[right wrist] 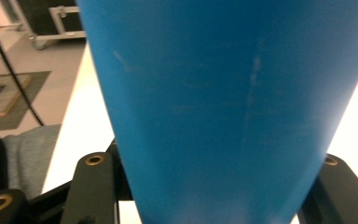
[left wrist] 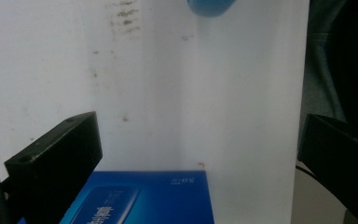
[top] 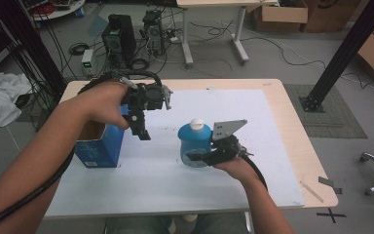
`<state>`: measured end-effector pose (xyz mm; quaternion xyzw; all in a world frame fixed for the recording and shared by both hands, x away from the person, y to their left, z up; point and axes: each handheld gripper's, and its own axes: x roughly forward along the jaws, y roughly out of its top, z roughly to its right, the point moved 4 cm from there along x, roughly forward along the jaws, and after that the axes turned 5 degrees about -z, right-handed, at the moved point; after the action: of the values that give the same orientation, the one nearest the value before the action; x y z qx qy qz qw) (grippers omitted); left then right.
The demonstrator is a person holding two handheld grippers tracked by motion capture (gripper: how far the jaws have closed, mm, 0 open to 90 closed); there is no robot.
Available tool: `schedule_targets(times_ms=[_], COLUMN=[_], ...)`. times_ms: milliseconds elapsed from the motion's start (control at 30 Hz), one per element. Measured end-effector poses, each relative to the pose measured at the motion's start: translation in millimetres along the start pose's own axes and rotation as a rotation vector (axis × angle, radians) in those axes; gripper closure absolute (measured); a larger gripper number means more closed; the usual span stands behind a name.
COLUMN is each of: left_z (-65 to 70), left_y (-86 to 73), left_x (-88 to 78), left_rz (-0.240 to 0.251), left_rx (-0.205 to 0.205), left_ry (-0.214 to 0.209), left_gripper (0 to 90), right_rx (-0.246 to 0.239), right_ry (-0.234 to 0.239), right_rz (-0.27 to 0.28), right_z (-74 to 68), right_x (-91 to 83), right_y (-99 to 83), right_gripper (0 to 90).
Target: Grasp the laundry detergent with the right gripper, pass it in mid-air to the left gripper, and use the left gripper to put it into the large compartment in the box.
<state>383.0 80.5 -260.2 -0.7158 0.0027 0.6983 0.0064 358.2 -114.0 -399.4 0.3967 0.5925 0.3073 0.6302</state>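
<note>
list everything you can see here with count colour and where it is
bottle: 1, blue with white cap, mid-mat, held by right gripper
box: 1, blue, open top, left on mat
mat: 1, white, covering table
table: 1, light wood, centre
computer towers: 2, black, floor behind table
cardboard boxes: several, brown, far right floor
cloth: 1, white, left floor
left gripper: 1, black, above box, fingers open
right gripper: 1, black, shut on bottle

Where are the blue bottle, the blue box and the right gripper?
bottle (top: 194,142): high view, on its blue body.
box (top: 102,146): high view, on its blue side.
right gripper (top: 199,158): high view, midway between its fingers, shut on the bottle.
</note>
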Motion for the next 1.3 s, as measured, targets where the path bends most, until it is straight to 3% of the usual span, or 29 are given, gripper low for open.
schedule_targets(times_ms=[133,633,1300], left_z=[6.5,26.7,36.9], left_y=[5.8,22.8,25.7], left_x=[4.8,21.3,33.2], left_rz=[-0.02,-0.039,-0.058], left_rx=[0.016,0.055,0.053], left_ry=[-0.018,-0.046,-0.032], left_gripper=[0.1,0.1,0.4], right_rx=[-0.016,-0.024,-0.048], right_ry=[0.047,0.095,0.125], right_rz=[-0.01,-0.02,0.008], right_z=[-7.9,-16.1,-20.8], right_x=[19.6,60.9,83.7], right_y=[5.0,17.1,36.3], right_gripper=[43.6,43.8,43.9])
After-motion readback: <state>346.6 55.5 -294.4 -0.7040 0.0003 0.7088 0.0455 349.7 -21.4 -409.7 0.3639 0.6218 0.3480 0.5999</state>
